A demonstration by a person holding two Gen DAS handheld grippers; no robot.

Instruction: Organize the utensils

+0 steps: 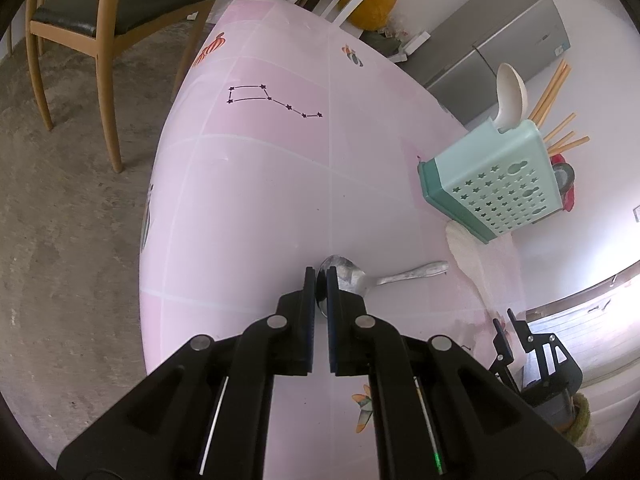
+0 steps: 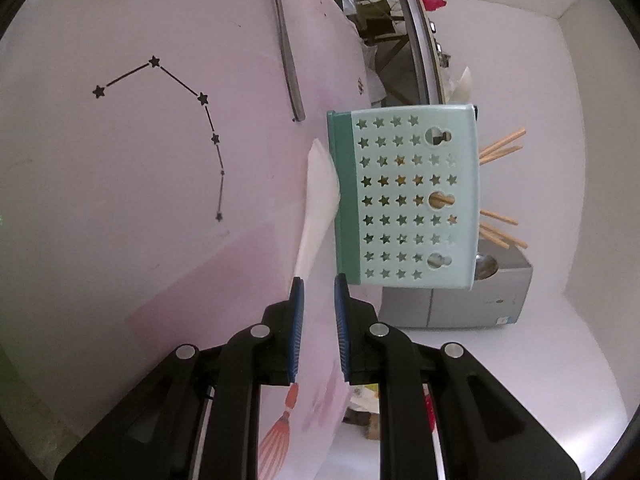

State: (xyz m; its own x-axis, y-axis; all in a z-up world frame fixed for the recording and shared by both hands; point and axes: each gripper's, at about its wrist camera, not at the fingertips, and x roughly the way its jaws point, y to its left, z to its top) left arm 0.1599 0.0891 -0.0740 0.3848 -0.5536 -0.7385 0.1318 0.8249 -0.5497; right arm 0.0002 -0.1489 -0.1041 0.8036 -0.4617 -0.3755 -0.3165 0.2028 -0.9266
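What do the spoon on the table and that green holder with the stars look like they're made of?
Spoon: probably steel, grey with a dull, scuffed shine. Holder: likely moulded plastic, matte mint with a darker teal base and cleanly cut star holes.

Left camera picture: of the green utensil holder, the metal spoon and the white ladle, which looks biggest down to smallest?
1. Green utensil holder.
2. Metal spoon, though it lies nearer the camera.
3. White ladle, only partly showing above the holder.

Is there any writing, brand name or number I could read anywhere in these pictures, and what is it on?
None can be read.
Small blue sticker on the grey fridge: too small and blurred to read.
Pink tablecloth: only drawings, a star constellation, no words.
Green utensil holder: star cutouts, no label.
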